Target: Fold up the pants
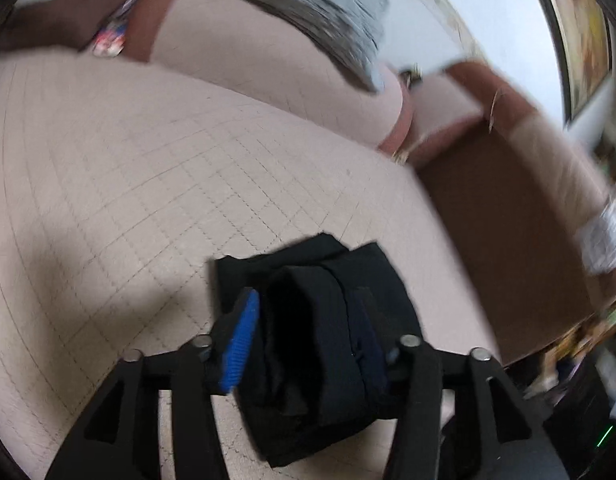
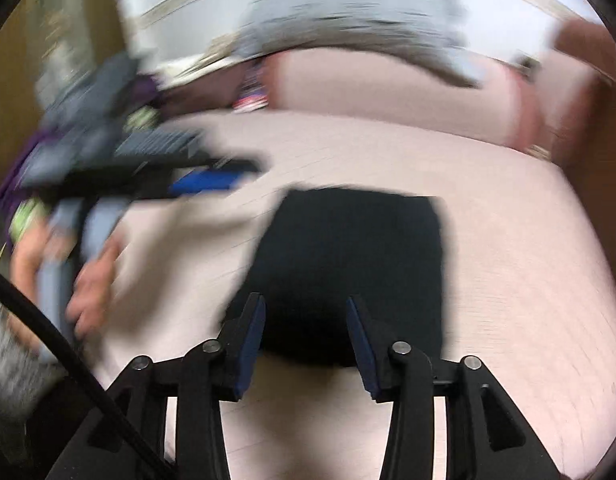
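Note:
The black pants point(image 1: 320, 340) are folded into a thick bundle. In the left wrist view my left gripper point(image 1: 308, 332) holds the bundle between its blue-padded fingers point(image 1: 241, 340), above the quilted pink cushion point(image 1: 127, 184). In the right wrist view the pants point(image 2: 348, 264) show as a dark rectangle on the cushion. My right gripper point(image 2: 305, 320) is open, its fingers just at the near edge of the pants and holding nothing. The left gripper point(image 2: 203, 180) shows blurred at the left of that view, with the hand point(image 2: 95, 272) on its handle.
A pink sofa back cushion point(image 1: 247, 52) with a grey patterned cloth point(image 1: 328, 12) over it lies beyond. A brown armrest point(image 1: 508, 232) rises at the right. A colourful packet point(image 1: 109, 40) sits in the gap at the back left. Both views are motion-blurred.

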`<state>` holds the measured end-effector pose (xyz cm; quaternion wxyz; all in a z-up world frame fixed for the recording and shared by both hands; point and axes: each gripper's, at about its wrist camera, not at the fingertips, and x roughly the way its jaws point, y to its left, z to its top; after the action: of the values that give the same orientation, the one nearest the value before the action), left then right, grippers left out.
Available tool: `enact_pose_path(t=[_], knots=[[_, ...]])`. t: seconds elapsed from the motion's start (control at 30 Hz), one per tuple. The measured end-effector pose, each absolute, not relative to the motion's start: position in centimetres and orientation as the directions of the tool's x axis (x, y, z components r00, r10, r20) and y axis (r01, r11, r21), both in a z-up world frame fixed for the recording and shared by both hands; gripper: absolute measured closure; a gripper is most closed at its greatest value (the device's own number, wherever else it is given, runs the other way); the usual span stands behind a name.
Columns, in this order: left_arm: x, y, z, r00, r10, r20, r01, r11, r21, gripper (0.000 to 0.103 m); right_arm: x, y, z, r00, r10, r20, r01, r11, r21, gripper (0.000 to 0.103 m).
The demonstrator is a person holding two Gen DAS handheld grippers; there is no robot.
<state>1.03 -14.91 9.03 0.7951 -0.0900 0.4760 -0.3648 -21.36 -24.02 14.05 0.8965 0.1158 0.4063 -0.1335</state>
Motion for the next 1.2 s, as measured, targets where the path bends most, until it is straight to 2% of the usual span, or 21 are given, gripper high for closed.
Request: enact_pose_path(t=[0.03,0.07,0.13,0.2,0.23,0.27,0.3,0.4,0.53,0.63,0.67,0.7,0.73,0.87,1.03,1.13,1.2], knots=[[0.7,-16.5,8.9,0.310,-0.589,-0.746,0.500,0.768,-0.400,0.048,-21.3,-25.7,14.4,0.630,-0.179,-0.756,0.391,0.914,0.109,0.056],[0.6,-17.6,8.6,0.319,-0.561,-0.764,0.500,0.784,-0.367,0.048,-21.5,-27.3,14.5,0.630,-0.192,-0.753,0.434,0.890,0.137,0.056],[0.8,-18.7,7.5,0.272,-0.553,-0.788,0.497,0.782,-0.377,0.039,-21.7,-29.5,14.1,0.622,-0.199,-0.758,0.492,0.852,0.180,0.056],[1.0,-19.9,6.1,0.212,-0.559,-0.802,0.500,0.767,-0.402,0.039,-22.4,-30.8,13.9,0.627,-0.197,-0.754,0.526,0.821,0.223,0.056],[1.0,-20.5,5.6,0.181,-0.567,-0.804,0.515,0.751,-0.414,0.047,-22.8,-31.2,13.8,0.627,-0.196,-0.754,0.535,0.811,0.235,0.056],[0.9,-20.9,5.0,0.156,-0.566,-0.809,0.529,0.740,-0.415,0.085,-23.1,-31.3,13.6,0.626,-0.200,-0.754,0.544,0.805,0.238,0.056],[1.0,-21.3,4.7,0.138,-0.562,-0.816,0.528,0.739,-0.419,0.092,-23.2,-31.2,13.7,0.623,-0.205,-0.755,0.550,0.801,0.236,0.056],[0.8,-20.6,5.3,0.165,-0.558,-0.813,0.506,0.756,-0.416,0.093,-23.3,-31.0,13.5,0.620,-0.206,-0.757,0.549,0.803,0.231,0.056],[0.1,-18.4,6.6,0.213,-0.550,-0.807,0.470,0.782,-0.409,0.093,-23.8,-31.5,13.3,0.624,-0.200,-0.756,0.545,0.804,0.237,0.056],[0.3,-17.2,5.8,0.247,-0.496,-0.832,0.420,0.829,-0.369,0.092,-23.3,-31.4,12.6,0.622,-0.186,-0.760,0.539,0.806,0.244,0.056],[0.6,-17.2,4.7,0.236,-0.466,-0.853,0.401,0.846,-0.352,0.088,-23.0,-31.4,12.3,0.619,-0.178,-0.765,0.535,0.809,0.244,0.056],[0.9,-17.3,4.0,0.224,-0.444,-0.867,0.393,0.856,-0.337,0.079,-22.7,-31.3,12.1,0.616,-0.173,-0.769,0.531,0.812,0.243,0.056],[1.1,-17.3,3.3,0.211,-0.434,-0.876,0.385,0.861,-0.334,0.076,-22.2,-31.1,12.0,0.614,-0.166,-0.772,0.523,0.818,0.240,0.056],[1.2,-15.4,4.7,0.182,-0.542,-0.820,0.360,0.813,-0.458,0.073,-20.9,-30.8,12.9,0.626,-0.159,-0.763,0.490,0.842,0.226,0.051],[0.5,-13.2,8.5,0.304,-0.573,-0.761,0.343,0.811,-0.474,0.070,-19.3,-31.4,14.0,0.658,-0.138,-0.740,0.462,0.850,0.252,0.047],[0.6,-14.5,9.0,0.297,-0.600,-0.743,0.357,0.792,-0.496,0.058,-17.7,-32.1,13.4,0.661,-0.093,-0.745,0.465,0.830,0.309,0.047],[1.1,-15.9,8.1,0.266,-0.620,-0.738,0.365,0.773,-0.519,0.058,-17.8,-32.2,12.8,0.668,-0.063,-0.742,0.473,0.806,0.357,0.047]])
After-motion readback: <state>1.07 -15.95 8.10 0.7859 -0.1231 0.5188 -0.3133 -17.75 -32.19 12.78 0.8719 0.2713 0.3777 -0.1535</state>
